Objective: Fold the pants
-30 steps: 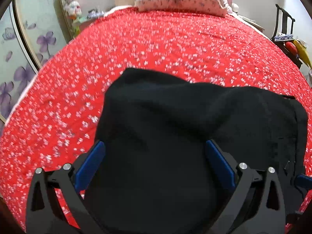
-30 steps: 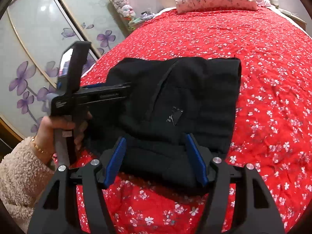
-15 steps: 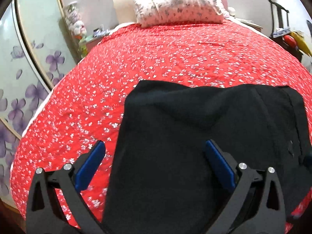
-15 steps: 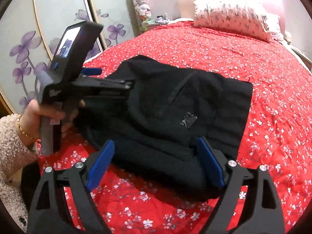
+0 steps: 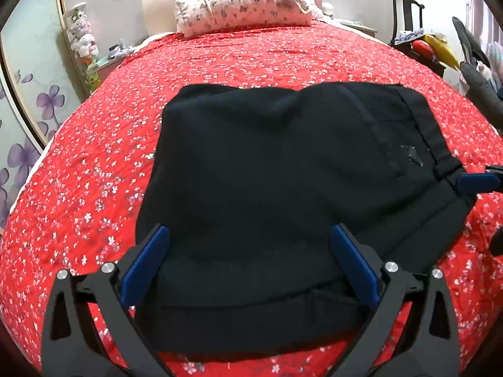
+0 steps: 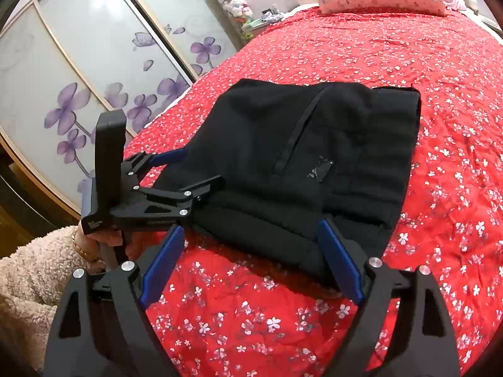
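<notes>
Black folded fabric pants [image 6: 314, 169] lying bunched on red floral bedspread [image 6: 408, 56], left gripper [image 5: 248, 264] and right gripper [image 6: 251, 260] both spread wide, grasping nothing.

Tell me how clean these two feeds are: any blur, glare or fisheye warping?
Left wrist view: sharp, the pillow washed out by bright light, the bedspread bulging from the fisheye. Right wrist view: sharp, the wardrobe door rails bowed, folds in the black pants hard to read.
</notes>
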Tool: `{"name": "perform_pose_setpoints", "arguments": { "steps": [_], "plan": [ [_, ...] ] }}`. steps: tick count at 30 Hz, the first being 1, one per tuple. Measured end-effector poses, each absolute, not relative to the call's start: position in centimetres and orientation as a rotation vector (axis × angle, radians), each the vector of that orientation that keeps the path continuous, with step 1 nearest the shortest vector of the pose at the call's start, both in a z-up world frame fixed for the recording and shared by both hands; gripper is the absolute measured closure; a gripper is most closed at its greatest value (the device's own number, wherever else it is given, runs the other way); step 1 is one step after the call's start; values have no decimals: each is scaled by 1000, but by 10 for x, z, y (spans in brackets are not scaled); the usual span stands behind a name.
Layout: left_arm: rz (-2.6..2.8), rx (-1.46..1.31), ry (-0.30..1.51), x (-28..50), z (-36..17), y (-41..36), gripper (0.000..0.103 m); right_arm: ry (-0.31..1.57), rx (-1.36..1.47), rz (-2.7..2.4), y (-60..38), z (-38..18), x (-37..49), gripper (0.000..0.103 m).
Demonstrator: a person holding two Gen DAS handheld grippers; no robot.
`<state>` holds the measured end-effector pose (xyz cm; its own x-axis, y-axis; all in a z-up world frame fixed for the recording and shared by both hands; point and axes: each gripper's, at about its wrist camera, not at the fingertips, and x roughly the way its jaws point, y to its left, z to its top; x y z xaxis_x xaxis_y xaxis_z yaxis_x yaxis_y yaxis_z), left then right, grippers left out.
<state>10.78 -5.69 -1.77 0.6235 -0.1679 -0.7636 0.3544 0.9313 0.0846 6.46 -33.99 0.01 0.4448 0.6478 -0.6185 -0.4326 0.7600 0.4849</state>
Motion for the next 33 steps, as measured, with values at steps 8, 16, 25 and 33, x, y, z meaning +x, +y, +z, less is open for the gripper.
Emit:
{"name": "perform_pose_setpoints", "arguments": {
  "steps": [8,16,25,33],
  "plan": [
    [-417,-8,821,166,40,-24,2,617,753,630,-422,21,101,15],
    [-533,-82,881,240,43,-57,2,711,844,641,-416,-6,140,15],
    [-463,-292,1003,287,-5,-44,9,851,897,580,-412,-40,143,13],
    [-407,-200,959,278,3,-50,9,840,869,575,-409,-33,137,13]
  ]
}}
